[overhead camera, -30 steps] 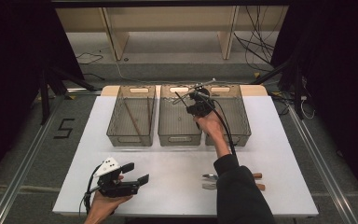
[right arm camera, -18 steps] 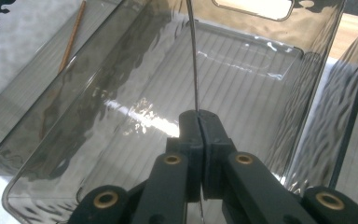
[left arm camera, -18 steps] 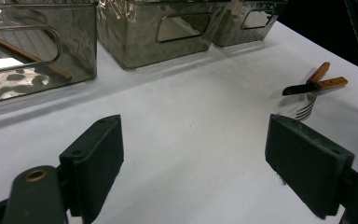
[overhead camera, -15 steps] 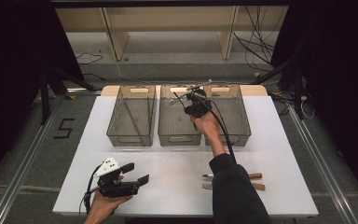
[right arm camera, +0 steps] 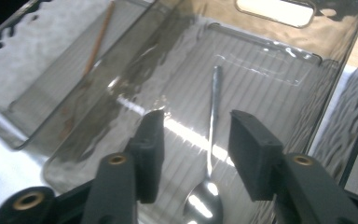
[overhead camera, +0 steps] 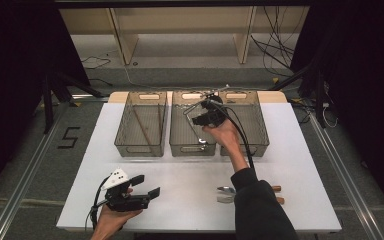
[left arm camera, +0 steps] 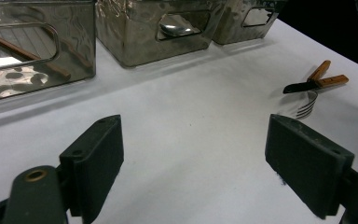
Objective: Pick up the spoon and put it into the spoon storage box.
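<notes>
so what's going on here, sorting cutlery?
Looks like it. The right gripper hangs over the middle bin, its jaws having just opened, and a spoon lies on the bin floor below them, not gripped. The left bin holds chopsticks. The left gripper rests open near the table's front edge. A fork and a knife wait on the table.
</notes>
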A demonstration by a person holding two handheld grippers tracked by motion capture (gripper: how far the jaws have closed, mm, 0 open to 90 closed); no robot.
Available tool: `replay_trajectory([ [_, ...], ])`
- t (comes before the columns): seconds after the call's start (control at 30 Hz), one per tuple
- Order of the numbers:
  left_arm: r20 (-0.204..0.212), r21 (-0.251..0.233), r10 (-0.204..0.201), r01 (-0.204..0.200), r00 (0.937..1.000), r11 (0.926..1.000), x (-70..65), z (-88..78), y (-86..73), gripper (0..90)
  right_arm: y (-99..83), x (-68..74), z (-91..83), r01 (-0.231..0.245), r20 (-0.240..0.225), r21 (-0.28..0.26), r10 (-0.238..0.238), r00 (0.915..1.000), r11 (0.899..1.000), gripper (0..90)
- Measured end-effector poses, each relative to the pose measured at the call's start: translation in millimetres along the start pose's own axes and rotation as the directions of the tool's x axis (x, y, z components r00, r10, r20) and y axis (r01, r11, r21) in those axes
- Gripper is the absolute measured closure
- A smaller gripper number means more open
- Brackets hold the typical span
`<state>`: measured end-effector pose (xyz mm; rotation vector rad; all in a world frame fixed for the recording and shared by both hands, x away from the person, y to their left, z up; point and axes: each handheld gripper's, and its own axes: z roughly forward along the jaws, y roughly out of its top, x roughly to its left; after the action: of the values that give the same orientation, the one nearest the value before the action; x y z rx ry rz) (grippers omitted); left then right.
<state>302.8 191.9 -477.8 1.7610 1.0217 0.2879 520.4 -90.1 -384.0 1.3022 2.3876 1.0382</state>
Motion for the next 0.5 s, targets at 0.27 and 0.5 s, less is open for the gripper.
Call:
replay_trajectory([
  [0.27, 0.000, -0.004, -0.004, 0.004, 1.0000, 1.0000, 0.6, 0.2, -0.3, 18.9, -15.0, 5.0, -32.8, 0.076, -0.065, -0.026, -0.078, 0.9948, 0.997, 39.9],
  [0.5, -0.003, 0.000, -0.004, 0.004, 1.0000, 1.0000, 0.4, 0.9, -0.5, 18.9, -36.0, 3.8, -63.7, 0.114, -0.103, -0.046, -0.118, 0.9876, 0.992, 34.0],
])
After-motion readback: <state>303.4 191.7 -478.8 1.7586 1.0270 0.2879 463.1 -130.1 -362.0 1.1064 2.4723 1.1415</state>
